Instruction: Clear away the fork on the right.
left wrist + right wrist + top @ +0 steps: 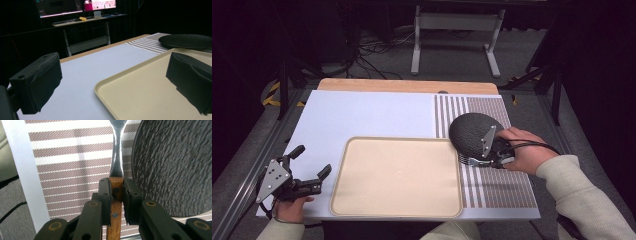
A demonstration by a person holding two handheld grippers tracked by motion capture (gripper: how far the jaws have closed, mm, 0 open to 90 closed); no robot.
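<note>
My right gripper (486,154) (117,187) is shut on the wooden handle (115,220) of a utensil whose shiny metal neck (117,152) runs up and away from the jaws. Its head is cut off in the right gripper view. A round black textured plate (472,131) (175,165) (186,41) sits right beside the utensil on the striped placemat (504,190) (65,170). At the table's front left, my left gripper (314,160) (113,80) stands open with nothing between its fingers, next to the beige tray (341,172) (100,87), which holds nothing.
A pale sheet (362,115) covers the wooden table (407,85). Beyond the far edge stand a desk frame (457,22) and floor cables (372,50). Lit monitors (100,4) sit on that desk in the left gripper view. Metal rails run along both sides of the table.
</note>
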